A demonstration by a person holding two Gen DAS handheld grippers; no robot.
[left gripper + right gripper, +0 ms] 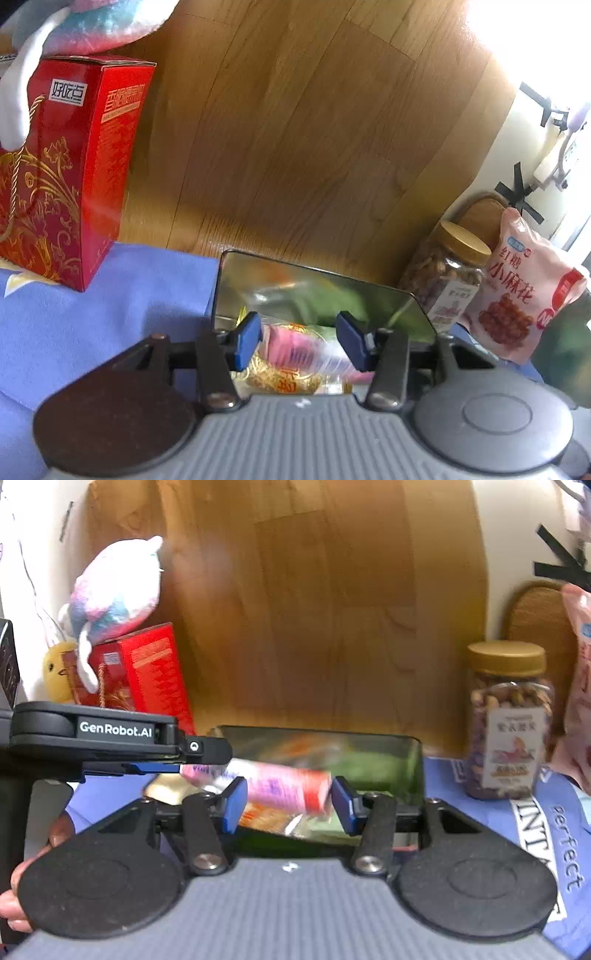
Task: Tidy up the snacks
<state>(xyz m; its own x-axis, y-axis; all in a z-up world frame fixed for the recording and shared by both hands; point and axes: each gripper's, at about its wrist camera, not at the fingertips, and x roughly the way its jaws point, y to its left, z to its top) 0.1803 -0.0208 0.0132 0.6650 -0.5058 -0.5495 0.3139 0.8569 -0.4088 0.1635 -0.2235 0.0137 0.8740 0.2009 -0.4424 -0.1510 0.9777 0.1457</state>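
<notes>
A pink snack packet (303, 350) with a red end lies between the blue pads of my left gripper (301, 341), which is shut on it just above an open shiny metal tin (317, 275). In the right wrist view the left gripper (207, 760) reaches in from the left and holds the packet (288, 788) level over the tin (416, 771). My right gripper (290, 808) stands open in front of the packet, and its pads do not press on it. Several other wrapped snacks lie in the tin, blurred.
A red gift box (74, 166) with a plush toy (114, 590) on top stands at the left. A gold-lidded jar of nuts (509, 716) and a pink snack bag (524, 291) stand at the right. A blue cloth (110, 314) covers the table, with a wooden panel behind.
</notes>
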